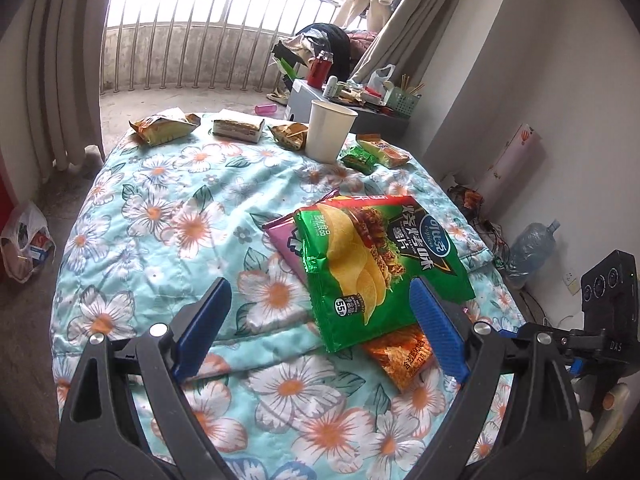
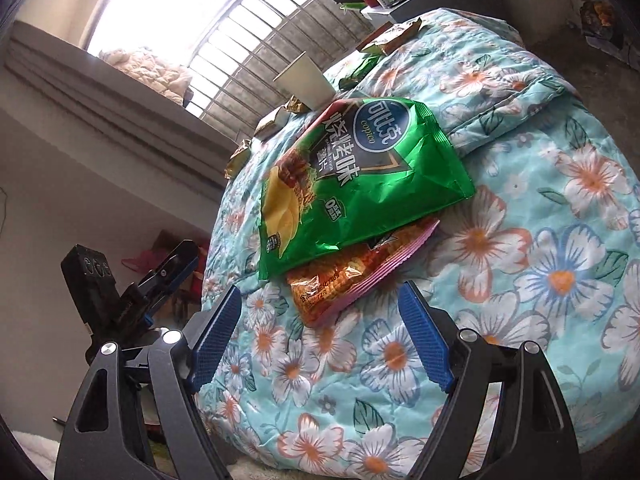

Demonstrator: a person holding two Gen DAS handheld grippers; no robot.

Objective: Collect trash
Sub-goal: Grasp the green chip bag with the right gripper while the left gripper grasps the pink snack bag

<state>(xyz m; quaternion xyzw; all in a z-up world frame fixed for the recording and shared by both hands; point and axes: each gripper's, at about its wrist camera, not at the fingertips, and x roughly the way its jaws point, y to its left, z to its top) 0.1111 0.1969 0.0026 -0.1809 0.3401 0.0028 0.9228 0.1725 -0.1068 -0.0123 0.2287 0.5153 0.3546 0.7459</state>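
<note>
Right tool (image 2: 320,320) wide open over floral quilt (image 2: 520,280); green chip bag (image 2: 360,184) atop orange packet (image 2: 340,284) just ahead.

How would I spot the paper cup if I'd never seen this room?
Start at the floral turquoise quilt and follow it to its far edge, towards the balcony railing. There stands the plain white paper cup, upright and open-topped, the only tall, unprinted thing among flat, crinkled snack wrappers.

The left gripper (image 1: 320,316) and the right gripper (image 2: 320,328) are held tilted downward, jaws spread wide, nothing gripped.
</note>
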